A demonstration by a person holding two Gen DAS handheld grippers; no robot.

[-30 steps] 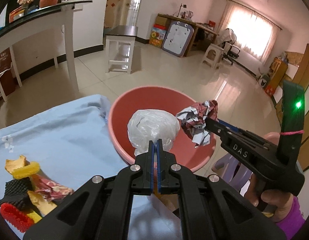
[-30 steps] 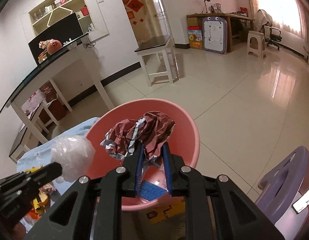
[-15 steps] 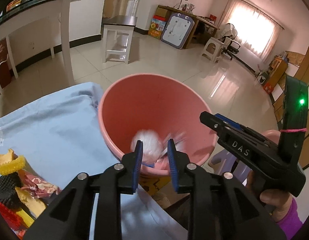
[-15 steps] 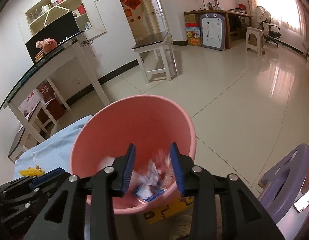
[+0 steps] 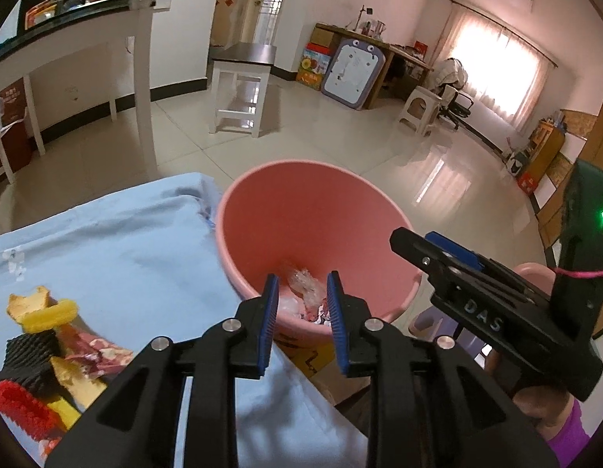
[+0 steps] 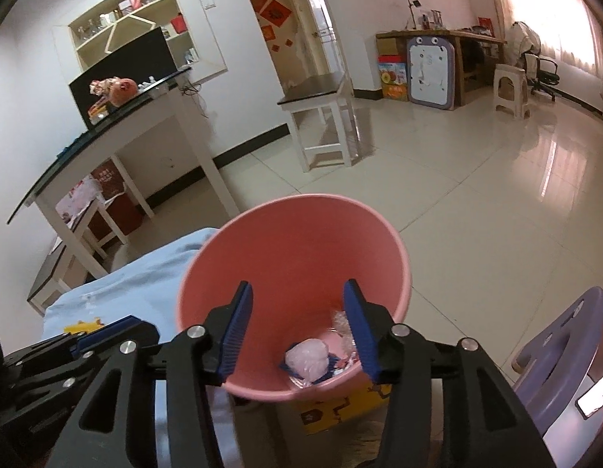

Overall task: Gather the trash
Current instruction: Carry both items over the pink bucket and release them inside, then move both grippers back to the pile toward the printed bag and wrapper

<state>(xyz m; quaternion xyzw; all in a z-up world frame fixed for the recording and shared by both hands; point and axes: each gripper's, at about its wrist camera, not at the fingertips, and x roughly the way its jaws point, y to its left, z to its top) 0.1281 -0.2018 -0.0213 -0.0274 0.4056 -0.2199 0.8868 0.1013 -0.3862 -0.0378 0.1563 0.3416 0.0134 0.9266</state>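
A pink bucket (image 5: 301, 210) stands beside the blue-clothed table (image 5: 118, 241). At its bottom lie a clear plastic ball (image 6: 307, 358) and a crumpled red wrapper (image 5: 315, 314). My left gripper (image 5: 301, 282) hangs open over the bucket's near rim with nothing between its blue pads. Over the bucket (image 6: 293, 245) my right gripper (image 6: 297, 288) has its jaws opening and empty; it also shows at the right of the left wrist view, right gripper (image 5: 414, 240). More trash (image 5: 40, 335) lies on the cloth at the left: yellow peel, black and red foam nets, a wrapper.
A purple plastic stool (image 6: 555, 347) stands right of the bucket, and a yellow box (image 6: 340, 405) sits under it. Beyond are tiled floor, a white side table (image 5: 243, 66) and a glass-topped desk (image 6: 118, 124). A hand in a purple sleeve (image 5: 566, 425) holds the right gripper.
Both grippers have let go: the plastic ball left the left one, the crumpled wrapper the right one. Both pieces fell to the bucket's bottom, and both pairs of jaws stand wider.
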